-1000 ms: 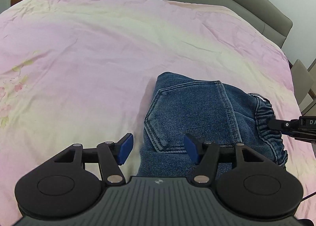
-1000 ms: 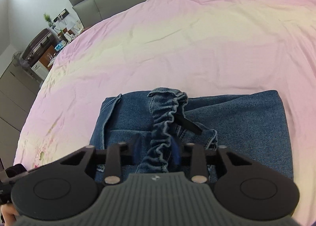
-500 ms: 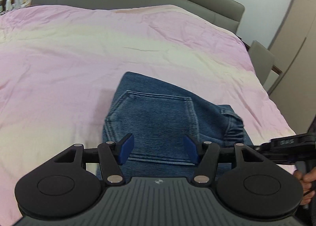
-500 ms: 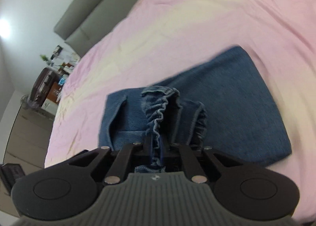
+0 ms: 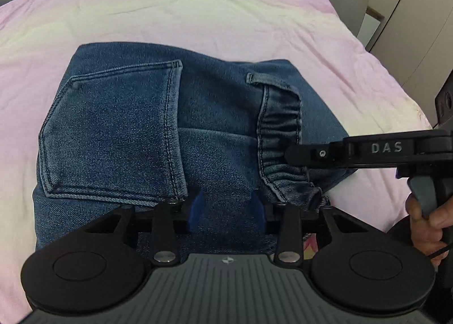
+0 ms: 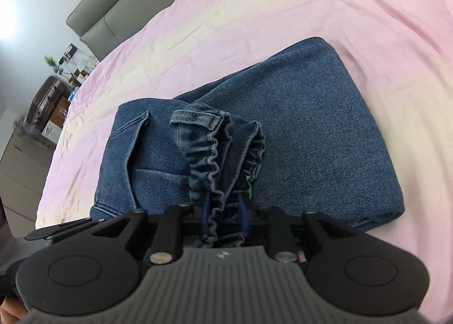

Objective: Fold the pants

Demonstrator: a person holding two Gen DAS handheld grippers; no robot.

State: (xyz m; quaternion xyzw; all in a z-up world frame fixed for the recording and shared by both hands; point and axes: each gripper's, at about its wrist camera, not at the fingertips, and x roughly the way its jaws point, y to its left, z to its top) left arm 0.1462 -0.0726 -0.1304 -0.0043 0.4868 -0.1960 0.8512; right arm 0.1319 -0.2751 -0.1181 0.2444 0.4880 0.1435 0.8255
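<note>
Pink bedsheet [image 5: 198,12] underneath; folded jeans [image 5: 119,125] lay lower centre, elastic waistband [image 6: 209,159] sat between the right gripper [image 6: 223,216] pads, which had just loosened, while the left gripper [image 5: 226,208] was closing over denim, unclamped.

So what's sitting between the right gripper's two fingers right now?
In the right wrist view, the jeans' ruffled elastic waistband runs between the right gripper's jaws, which have just been opening.

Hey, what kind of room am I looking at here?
Most likely a bedroom: folded jeans lie on a pink bedsheet with a grey padded headboard behind it, and a suitcase stands beside cabinets.
</note>
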